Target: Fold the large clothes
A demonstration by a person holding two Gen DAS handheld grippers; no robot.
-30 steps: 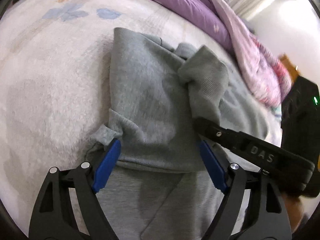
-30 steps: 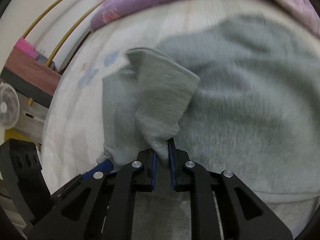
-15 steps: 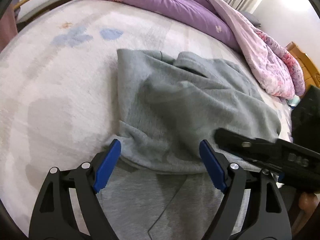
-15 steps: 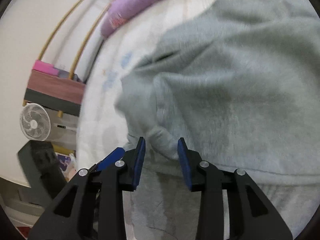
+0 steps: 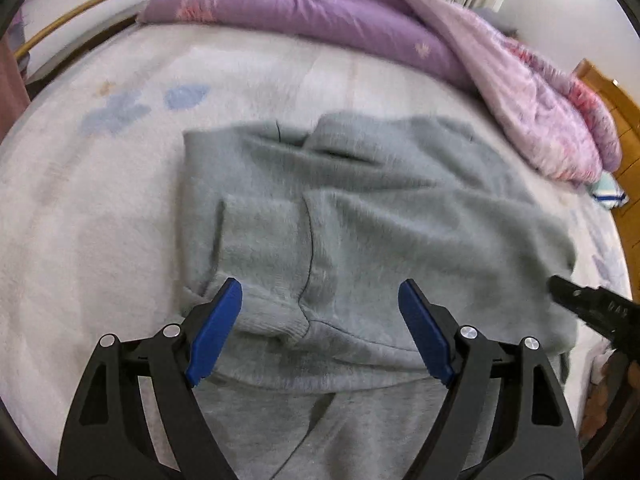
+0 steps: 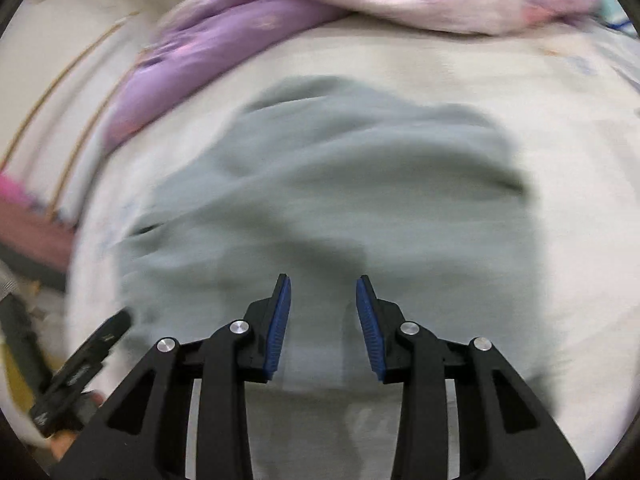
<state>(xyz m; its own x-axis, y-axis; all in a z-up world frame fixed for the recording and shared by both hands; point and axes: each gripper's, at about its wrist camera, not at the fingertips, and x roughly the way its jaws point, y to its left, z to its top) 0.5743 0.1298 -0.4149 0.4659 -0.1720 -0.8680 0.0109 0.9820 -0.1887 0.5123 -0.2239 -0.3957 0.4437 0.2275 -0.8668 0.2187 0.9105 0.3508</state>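
Note:
A large grey sweatshirt point(image 5: 380, 220) lies spread on the bed, with one sleeve folded across its body and the ribbed cuff point(image 5: 276, 316) near the bottom hem. My left gripper point(image 5: 319, 286) hovers open and wide over that cuff, with nothing between its blue pads. One finger of the right gripper point(image 5: 580, 300) shows at the garment's right edge. In the blurred right wrist view, my right gripper point(image 6: 323, 284) stands partly open above the sweatshirt point(image 6: 360, 184), holding nothing. The left gripper's finger point(image 6: 92, 352) shows at the lower left.
The sweatshirt rests on a white fleecy bedspread point(image 5: 100, 220). A purple quilt point(image 5: 320, 16) and a pink quilt point(image 5: 540, 112) are heaped along the far side. Wooden furniture point(image 5: 616, 96) stands at the right edge.
My right gripper let go of the sleeve cuff, opened and swung away to the right. The sleeve now lies flat across the sweatshirt. My left gripper drew back a little, still open.

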